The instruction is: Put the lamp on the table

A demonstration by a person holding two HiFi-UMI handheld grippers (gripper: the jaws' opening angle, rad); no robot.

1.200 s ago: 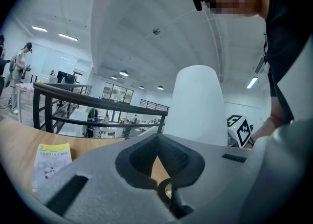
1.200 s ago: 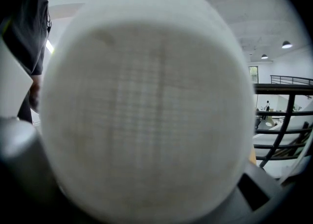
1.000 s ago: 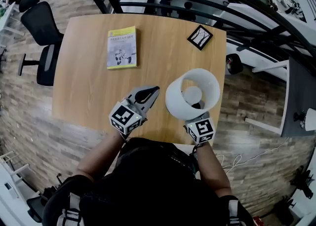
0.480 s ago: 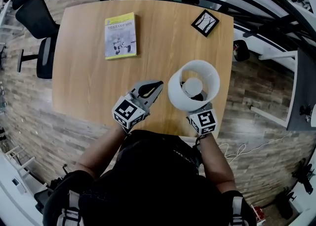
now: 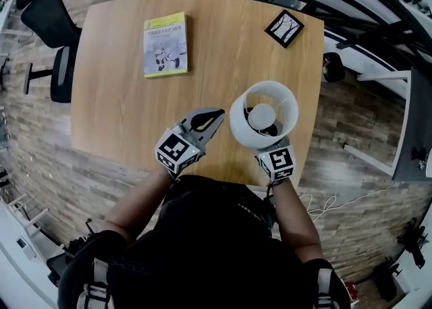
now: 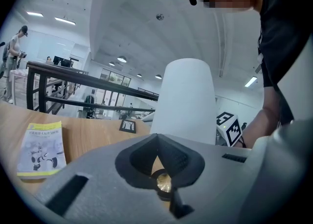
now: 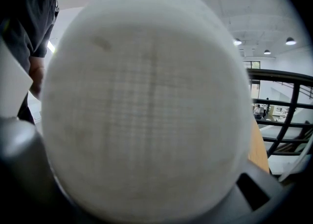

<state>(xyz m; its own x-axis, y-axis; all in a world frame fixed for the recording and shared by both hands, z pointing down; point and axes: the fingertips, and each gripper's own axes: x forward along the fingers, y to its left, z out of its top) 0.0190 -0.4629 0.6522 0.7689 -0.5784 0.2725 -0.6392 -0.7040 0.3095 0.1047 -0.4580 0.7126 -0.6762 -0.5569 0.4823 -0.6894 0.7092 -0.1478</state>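
1. Head view: looks down on a wooden table [image 5: 121, 98] with a yellow book [image 5: 165, 43] at the far left and a small black picture frame [image 5: 284, 28] at the far right. Finds the left gripper [image 5: 217, 113] over the near edge, jaws drawn together to a point, nothing between them. Places the right gripper [image 5: 273, 154] just beside it, clamped on the lamp [image 5: 263, 115] — white shade upright, open top facing up, bulb visible inside, over the table's near right part. Cannot tell whether the base touches the wood.
2. Left gripper view: shows the jaw tips meeting on nothing. Sets the lamp's shade just beyond them to the right, part of the right gripper beside it, book and frame lying farther off on the table.
3. Right gripper view: fills almost wholly with the white shade, grey jaws standing wide on either side of it — catches only a strip of table edge and black railing [image 7: 279, 76] at the right.
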